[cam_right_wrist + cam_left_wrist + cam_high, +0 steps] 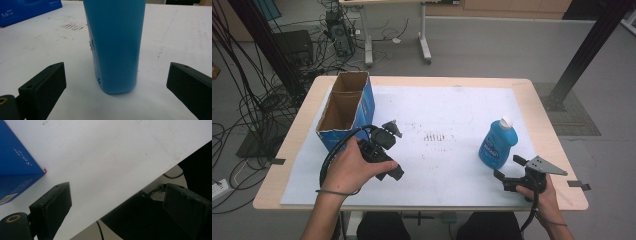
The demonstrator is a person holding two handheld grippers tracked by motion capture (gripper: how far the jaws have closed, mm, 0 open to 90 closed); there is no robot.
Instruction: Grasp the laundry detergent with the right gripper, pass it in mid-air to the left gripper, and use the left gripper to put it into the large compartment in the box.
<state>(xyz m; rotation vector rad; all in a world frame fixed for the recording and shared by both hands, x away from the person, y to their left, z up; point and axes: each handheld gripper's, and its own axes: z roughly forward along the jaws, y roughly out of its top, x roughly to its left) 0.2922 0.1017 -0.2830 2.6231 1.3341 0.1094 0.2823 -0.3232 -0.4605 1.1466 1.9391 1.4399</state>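
Black jaws of the right hand-held gripper (113, 85) stand wide at lower frame, flanking an upright blue bottle (115, 45) at centre on the bench (175, 32); the left hand-held gripper (387, 150) gapes empty near a blue box (347, 107).

A: What stands mid-frame?
B: A blue bottle (115, 45), upright on the white table (175, 32); the right gripper (115, 82) has its 2 jaws wide apart, flanking it; a blue box (22, 10) upper left.

Even, soft overhead light — faint shadows, slightly blurry close-ups.
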